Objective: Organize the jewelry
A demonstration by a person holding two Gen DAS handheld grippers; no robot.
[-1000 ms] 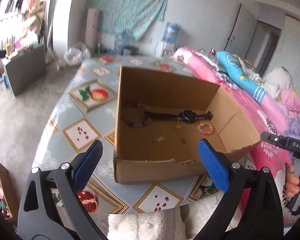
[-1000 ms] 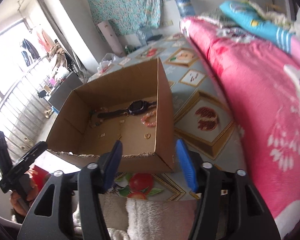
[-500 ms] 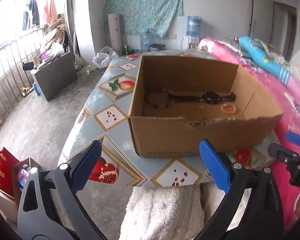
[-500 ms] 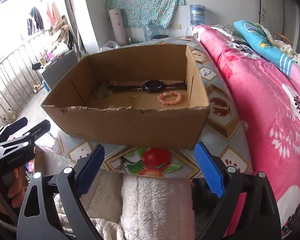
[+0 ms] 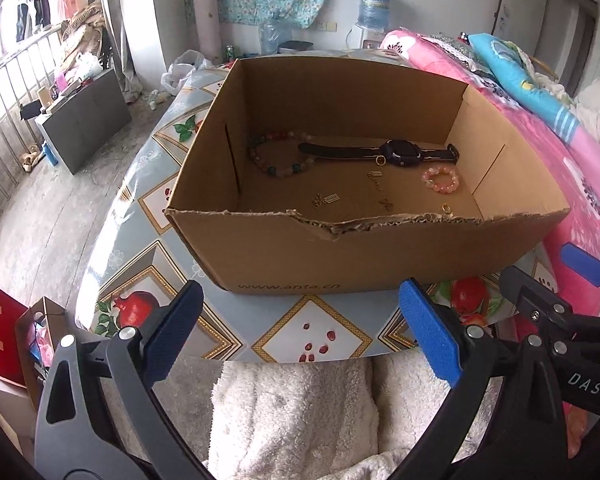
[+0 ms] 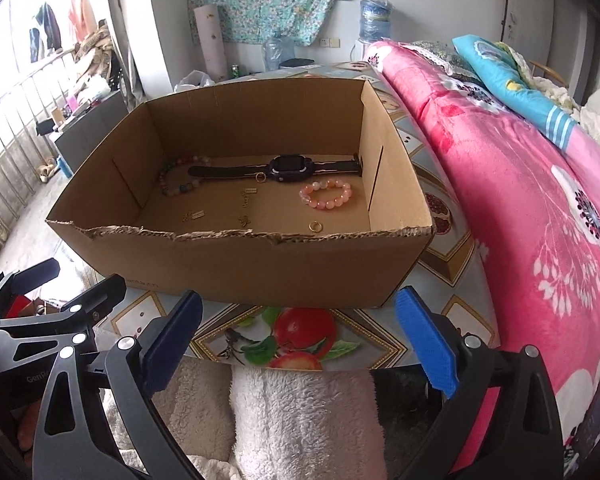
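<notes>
We hold both grippers short of an open cardboard box (image 5: 380, 256) that sits on a table covered with a fruit-patterned cloth (image 5: 312, 336), and nothing lies between either pair of blue pads. The left gripper (image 5: 300, 332) has its jaws spread wide, its tips over the near edge of the table, in front of the box's torn front wall. The right gripper (image 6: 296, 340) has just been opening its jaws and now stands equally wide, empty, also just in front of that wall; from the left wrist view we see it (image 5: 556, 288) at the right edge of the picture, near the box's right front corner. All the jewelry lies on the floor of the box. A black watch (image 6: 290, 168) stretches flat along the back wall, its strap crossing the edge of a multicoloured bead bracelet (image 5: 280, 154) at the left rear. A pink bead bracelet (image 6: 326, 195) lies in front of the watch, toward the right wall. A small gold ring (image 6: 315, 226) sits close to the front wall, and several small gold pieces (image 5: 328, 199) are scattered over the middle of the floor, too small for us to tell apart. A pink flowered blanket (image 6: 540, 200) runs along the right side of the table, and white fleece fabric (image 5: 296, 412) fills the view beneath both grippers.
</notes>
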